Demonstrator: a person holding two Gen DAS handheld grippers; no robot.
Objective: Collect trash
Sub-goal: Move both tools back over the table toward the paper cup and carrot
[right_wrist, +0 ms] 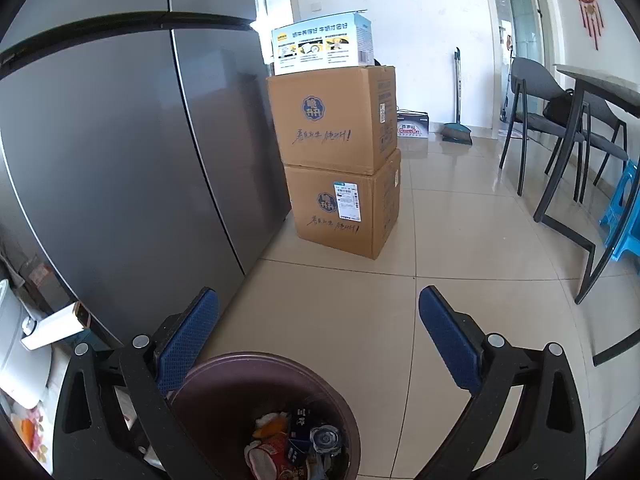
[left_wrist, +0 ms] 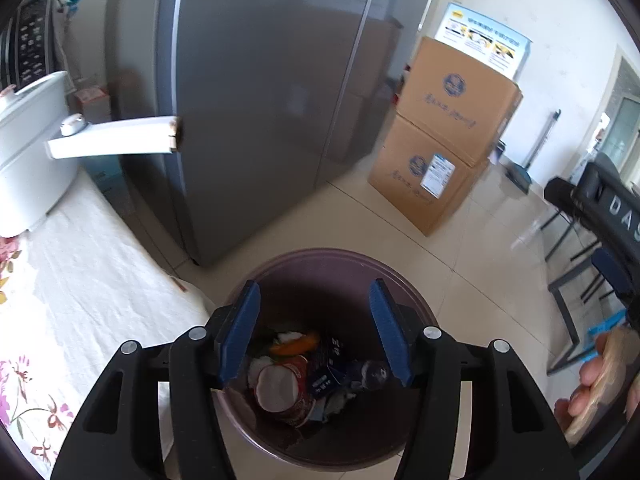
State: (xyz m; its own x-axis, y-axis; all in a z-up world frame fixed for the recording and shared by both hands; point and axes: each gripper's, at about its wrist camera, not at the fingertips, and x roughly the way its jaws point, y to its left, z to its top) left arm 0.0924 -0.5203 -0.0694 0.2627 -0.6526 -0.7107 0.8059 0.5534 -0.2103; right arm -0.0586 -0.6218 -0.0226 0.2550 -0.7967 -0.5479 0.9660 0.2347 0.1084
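Note:
A dark maroon round bin (left_wrist: 416, 300) stands on the tiled floor, directly under my left gripper (left_wrist: 315, 284). That gripper is open, with nothing between its blue pads (left_wrist: 240, 332). Inside the bin lie a red-and-white paper cup (left_wrist: 284, 388), a dark blue carton (left_wrist: 328, 364), a clear plastic bottle (left_wrist: 372, 372) and an orange peel (left_wrist: 296, 344). In the right wrist view the bin (right_wrist: 260, 358) sits low between the arms of my right gripper (right_wrist: 318, 292), which is wide open and empty above the bin's far rim. The cup (right_wrist: 268, 456), carton (right_wrist: 298, 428) and bottle (right_wrist: 326, 438) show there too.
A grey fridge (right_wrist: 120, 160) rises just behind the bin. Two stacked cardboard boxes (right_wrist: 340, 168) stand to its right. A table with a floral cloth (left_wrist: 80, 280) and a white appliance (left_wrist: 28, 148) lie on the left. Dark chairs (right_wrist: 560, 120) and a blue stool (right_wrist: 624, 208) are at right. A hand (left_wrist: 592, 376) shows at the edge.

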